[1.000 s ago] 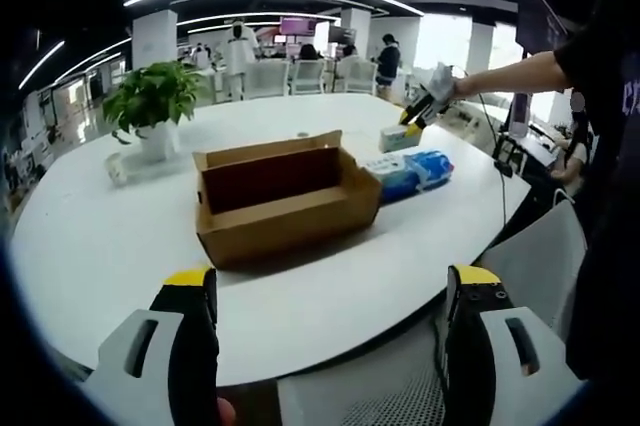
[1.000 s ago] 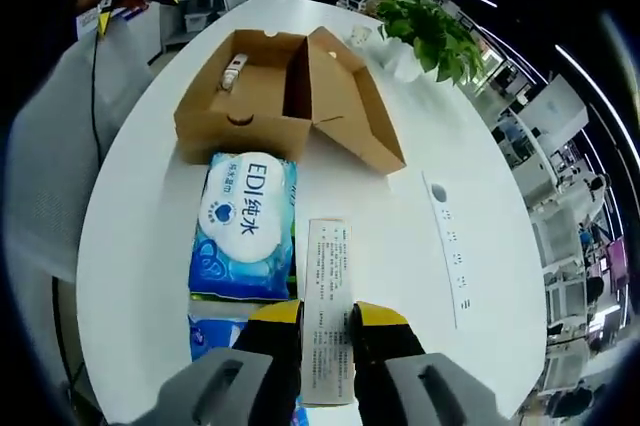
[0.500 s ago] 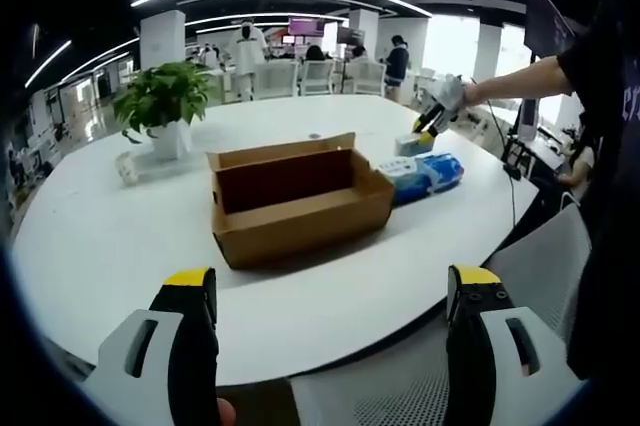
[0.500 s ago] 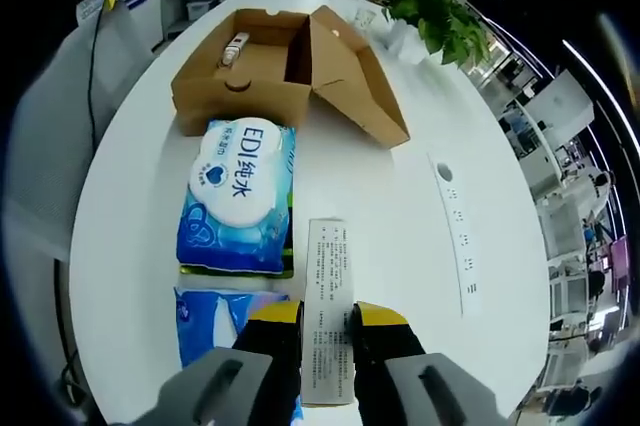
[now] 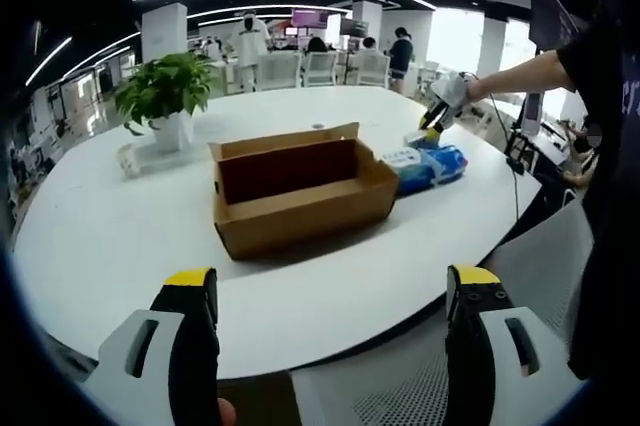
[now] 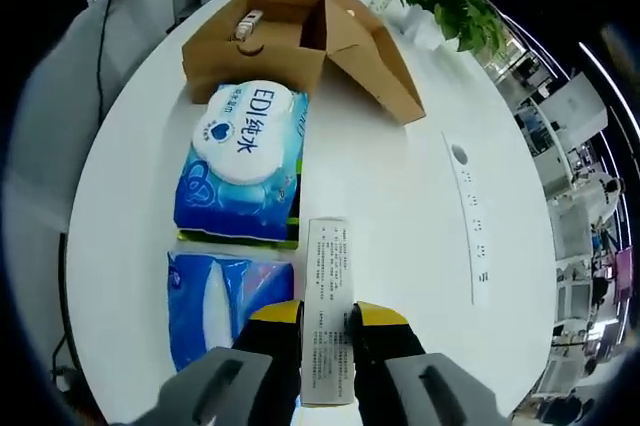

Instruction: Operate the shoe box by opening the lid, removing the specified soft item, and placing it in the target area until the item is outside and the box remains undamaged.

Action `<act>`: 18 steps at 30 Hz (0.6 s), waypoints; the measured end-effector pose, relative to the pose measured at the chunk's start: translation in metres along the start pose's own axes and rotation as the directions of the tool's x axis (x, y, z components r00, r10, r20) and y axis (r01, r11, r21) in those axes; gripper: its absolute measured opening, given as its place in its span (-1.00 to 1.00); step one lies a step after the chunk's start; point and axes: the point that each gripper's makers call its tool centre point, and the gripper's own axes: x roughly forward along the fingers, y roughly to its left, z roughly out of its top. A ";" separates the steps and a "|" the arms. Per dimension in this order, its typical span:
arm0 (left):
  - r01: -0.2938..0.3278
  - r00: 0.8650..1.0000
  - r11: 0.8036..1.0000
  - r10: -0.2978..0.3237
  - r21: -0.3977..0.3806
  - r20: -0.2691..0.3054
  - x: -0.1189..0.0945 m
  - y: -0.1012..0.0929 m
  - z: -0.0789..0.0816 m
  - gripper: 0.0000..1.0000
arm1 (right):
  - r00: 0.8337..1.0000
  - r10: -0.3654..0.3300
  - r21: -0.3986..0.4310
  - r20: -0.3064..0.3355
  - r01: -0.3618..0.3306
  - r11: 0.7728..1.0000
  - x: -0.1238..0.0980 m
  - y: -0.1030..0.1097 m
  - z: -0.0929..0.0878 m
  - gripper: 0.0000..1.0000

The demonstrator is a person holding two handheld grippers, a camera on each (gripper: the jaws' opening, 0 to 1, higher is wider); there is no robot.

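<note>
The brown cardboard shoe box (image 5: 300,192) (image 6: 300,41) stands open on the white table, its lid folded back. A small white item (image 6: 249,21) lies inside it. Two blue soft tissue packs (image 6: 243,159) (image 6: 214,304) lie on the table beside the box, seen also as blue packs (image 5: 425,166) in the left gripper view. My right gripper (image 6: 327,318) is shut on a white printed pack (image 6: 328,291), held above the table. It shows far off as the right gripper (image 5: 437,113) in a person's outstretched hand. My left gripper (image 5: 333,296) is open, near the table's edge.
A potted green plant (image 5: 165,96) (image 6: 450,8) stands on the table behind the box. A white power strip (image 6: 468,216) lies on the table's far side. A grey chair (image 5: 540,266) sits by the table edge. People and chairs fill the office background.
The right gripper has drawn back from the box with the printed pack, bringing a second blue pack into its view. The left gripper view has shifted only slightly.
</note>
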 end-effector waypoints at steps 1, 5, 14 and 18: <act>0.000 1.000 1.000 0.000 -0.001 -0.001 0.001 0.000 0.000 0.88 | 1.000 0.002 -0.001 -0.002 -0.002 1.000 0.001 0.000 -0.001 -0.71; -0.003 1.000 1.000 0.003 0.000 -0.004 0.001 0.001 0.000 0.88 | 0.999 0.012 -0.039 -0.031 -0.013 0.999 0.005 0.001 -0.007 -0.71; -0.008 1.000 1.000 0.008 -0.009 -0.014 0.001 0.003 -0.004 0.88 | 0.998 0.022 -0.054 -0.062 -0.025 0.998 0.007 -0.001 -0.021 -0.71; -0.012 1.000 1.000 0.012 -0.010 -0.019 0.002 0.005 -0.005 0.87 | 0.997 0.024 -0.059 -0.079 -0.029 0.998 0.008 0.000 -0.027 -0.71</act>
